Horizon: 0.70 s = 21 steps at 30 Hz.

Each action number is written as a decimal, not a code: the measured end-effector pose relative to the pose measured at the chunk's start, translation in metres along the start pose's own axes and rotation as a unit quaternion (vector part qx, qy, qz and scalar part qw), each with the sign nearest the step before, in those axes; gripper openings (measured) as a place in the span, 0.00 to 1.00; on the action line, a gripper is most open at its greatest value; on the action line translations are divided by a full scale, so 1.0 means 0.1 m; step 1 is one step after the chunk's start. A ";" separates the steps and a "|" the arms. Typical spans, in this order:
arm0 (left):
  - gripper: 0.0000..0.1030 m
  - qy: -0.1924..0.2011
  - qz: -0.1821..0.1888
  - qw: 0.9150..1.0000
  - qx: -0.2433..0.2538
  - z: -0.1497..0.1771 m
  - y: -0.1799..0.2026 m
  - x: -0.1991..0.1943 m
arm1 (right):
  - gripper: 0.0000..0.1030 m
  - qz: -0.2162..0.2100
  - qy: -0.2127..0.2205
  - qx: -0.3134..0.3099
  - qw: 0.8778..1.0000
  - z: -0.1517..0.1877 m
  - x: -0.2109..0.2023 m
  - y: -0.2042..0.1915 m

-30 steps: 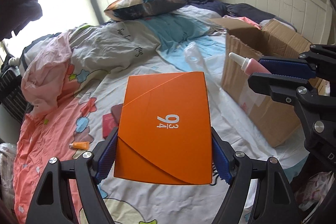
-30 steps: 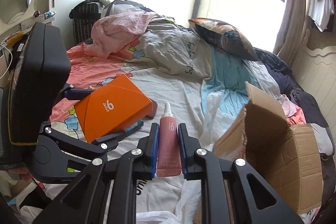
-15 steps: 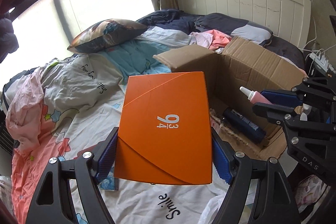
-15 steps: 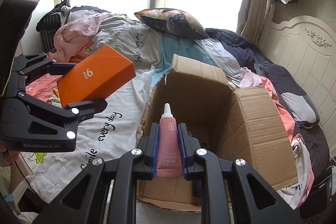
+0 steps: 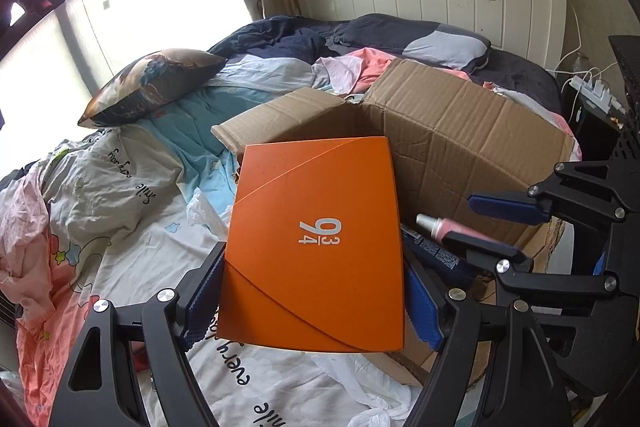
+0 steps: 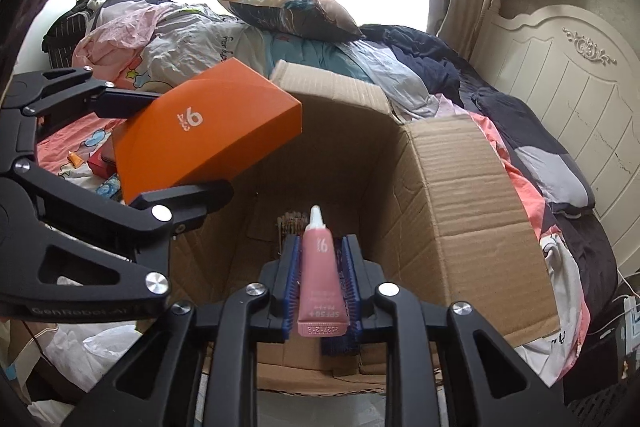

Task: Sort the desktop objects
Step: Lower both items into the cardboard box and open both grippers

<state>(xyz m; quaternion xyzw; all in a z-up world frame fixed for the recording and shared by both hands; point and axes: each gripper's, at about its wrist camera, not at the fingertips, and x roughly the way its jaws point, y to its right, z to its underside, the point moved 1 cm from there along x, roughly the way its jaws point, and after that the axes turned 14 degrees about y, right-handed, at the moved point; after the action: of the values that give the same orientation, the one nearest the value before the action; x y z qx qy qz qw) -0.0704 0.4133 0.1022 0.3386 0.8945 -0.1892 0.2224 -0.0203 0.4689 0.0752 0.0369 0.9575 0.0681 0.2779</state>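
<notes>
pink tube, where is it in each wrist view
Left wrist view: the pink tube is at right of centre, between the right gripper's fingers.
Right wrist view: pink tube at bottom centre, over the cardboard box.
Shared landmark: the orange box.

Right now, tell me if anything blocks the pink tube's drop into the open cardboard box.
Nothing visible does. The pink tube sits between the right gripper's just-opening jaws, directly above the brown cardboard box's open interior; the orange box hangs off to the side.

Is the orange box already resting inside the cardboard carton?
No, the orange box is clamped in the left gripper, in the air beside the cardboard carton.
</notes>
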 end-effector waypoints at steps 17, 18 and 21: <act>0.78 -0.012 0.017 1.000 -0.006 -0.01 0.14 0.24 | 0.72 0.017 -0.007 0.010 1.000 0.14 -0.01 0.21; 0.78 -0.012 0.017 1.000 -0.008 -0.02 0.15 0.24 | 0.72 0.018 -0.009 0.009 1.000 0.15 -0.01 0.22; 0.78 -0.011 0.018 1.000 -0.006 -0.03 0.18 0.25 | 0.72 0.019 -0.012 0.008 1.000 0.18 -0.01 0.24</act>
<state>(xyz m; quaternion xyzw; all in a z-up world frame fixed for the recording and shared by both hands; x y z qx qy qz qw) -0.0758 0.4401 0.0879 0.3514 0.8867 -0.1832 0.2380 -0.0093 0.4945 0.0641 0.0578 0.9537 0.0649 0.2879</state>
